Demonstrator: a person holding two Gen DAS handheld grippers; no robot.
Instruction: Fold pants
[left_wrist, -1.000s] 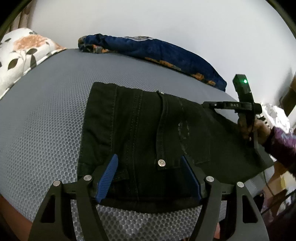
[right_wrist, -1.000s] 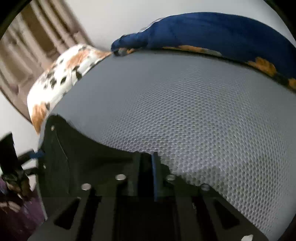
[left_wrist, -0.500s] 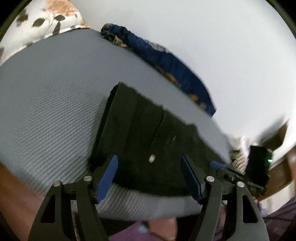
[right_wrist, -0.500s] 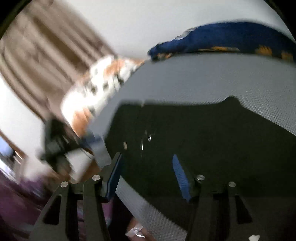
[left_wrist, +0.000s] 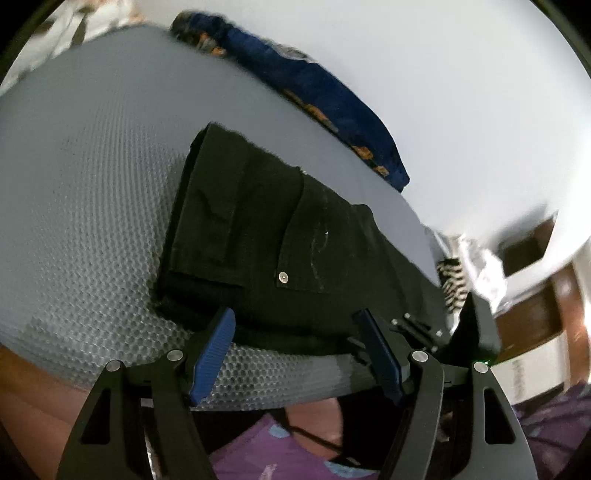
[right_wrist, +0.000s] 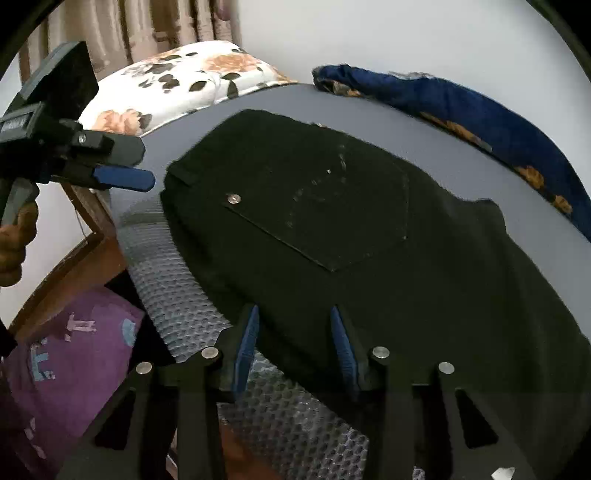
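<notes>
Black pants lie folded flat on the grey mesh mattress, back pocket and a metal rivet facing up. They also show in the right wrist view. My left gripper is open and empty, hovering at the near edge of the pants. It also shows in the right wrist view, off the waistband end. My right gripper is open and empty, its blue pads just above the near edge of the pants. Its black body shows in the left wrist view, at the lower right.
A dark blue blanket with orange print lies along the far side by the white wall. A floral pillow sits at the head end. A wooden bed frame runs below the mattress edge. A person's purple clothing is close by.
My right gripper opened, let go of the pants and pulled back to the near edge. My left gripper drew back from over the pants toward the mattress edge, still open.
</notes>
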